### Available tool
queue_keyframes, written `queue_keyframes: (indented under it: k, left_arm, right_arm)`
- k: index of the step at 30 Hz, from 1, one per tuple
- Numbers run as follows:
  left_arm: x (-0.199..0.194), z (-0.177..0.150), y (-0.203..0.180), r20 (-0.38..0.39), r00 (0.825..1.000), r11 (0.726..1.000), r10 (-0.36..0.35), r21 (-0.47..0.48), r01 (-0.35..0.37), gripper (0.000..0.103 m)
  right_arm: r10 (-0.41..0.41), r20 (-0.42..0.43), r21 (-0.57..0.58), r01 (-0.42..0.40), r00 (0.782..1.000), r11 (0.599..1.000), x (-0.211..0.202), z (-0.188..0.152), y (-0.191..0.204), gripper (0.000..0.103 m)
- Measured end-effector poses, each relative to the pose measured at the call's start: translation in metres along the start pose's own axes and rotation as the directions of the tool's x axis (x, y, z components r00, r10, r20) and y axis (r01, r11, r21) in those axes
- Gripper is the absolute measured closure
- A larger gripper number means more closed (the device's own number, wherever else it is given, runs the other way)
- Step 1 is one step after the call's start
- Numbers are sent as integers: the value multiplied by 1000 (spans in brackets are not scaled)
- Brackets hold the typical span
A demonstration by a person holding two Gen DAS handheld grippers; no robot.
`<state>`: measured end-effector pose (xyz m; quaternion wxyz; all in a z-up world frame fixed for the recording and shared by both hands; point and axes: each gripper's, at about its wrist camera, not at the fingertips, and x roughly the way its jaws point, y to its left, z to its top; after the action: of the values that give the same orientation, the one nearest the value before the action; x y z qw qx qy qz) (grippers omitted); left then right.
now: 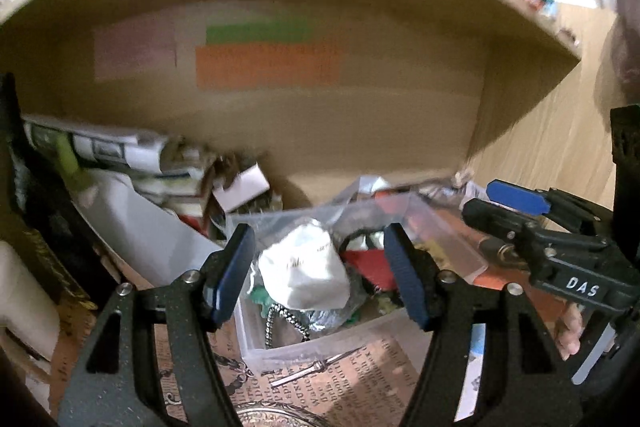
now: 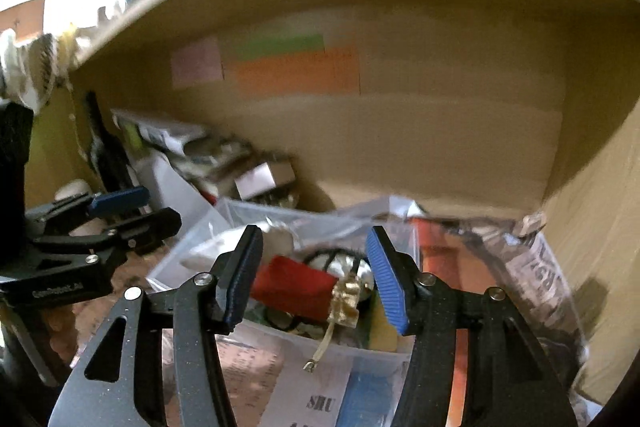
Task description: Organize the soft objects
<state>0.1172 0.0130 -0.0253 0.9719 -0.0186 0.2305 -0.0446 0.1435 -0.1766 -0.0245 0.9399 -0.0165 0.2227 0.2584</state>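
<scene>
Cardboard box walls (image 1: 280,131) fill the left wrist view, above a clear plastic bin (image 1: 256,343) holding a crumpled white soft object (image 1: 304,271); the left gripper (image 1: 316,275) hovers there, fingers wide and empty. From the right wrist, the right gripper (image 2: 316,275) hangs over the same bin (image 2: 288,341), fingers wide, a red pouch (image 2: 292,287) between them, untouched.
</scene>
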Motion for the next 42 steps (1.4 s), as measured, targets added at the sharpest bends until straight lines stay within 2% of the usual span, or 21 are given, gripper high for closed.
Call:
queue_keyframes:
  k: [2,6,10,11,17,22,42]
  left_arm:
    - [-13,3,-3,39,999,1000,7,5,-8,35]
    - [-38,5,-6,103,995,1000,12,4,-13,27]
    - [-58,6,-9,155,988,1000,18,2,-19,17]
    - [-63,6,-10,170,985,1000,21,2,-22,14]
    - [-81,5,-12,208,978,1000,31,-6,-31,2]
    - [-87,3,-13,215,976,999,39,-15,-37,0]
    - [-90,1,-16,220,975,999,45,-8,-44,0]
  right_arm:
    - [6,33,-1,-6,999,1000,-13,4,2,48]
    - [16,92,-7,-15,996,1000,-37,9,8,47]
    - [17,141,-3,-17,990,1000,-55,10,12,30]
    - [17,151,-1,-17,988,1000,-58,10,12,29]
    - [13,180,-2,-12,984,1000,-70,9,17,16]
    - [11,198,-2,-10,980,1000,-77,7,20,4]
    - [10,208,8,-12,978,1000,-81,5,23,2]
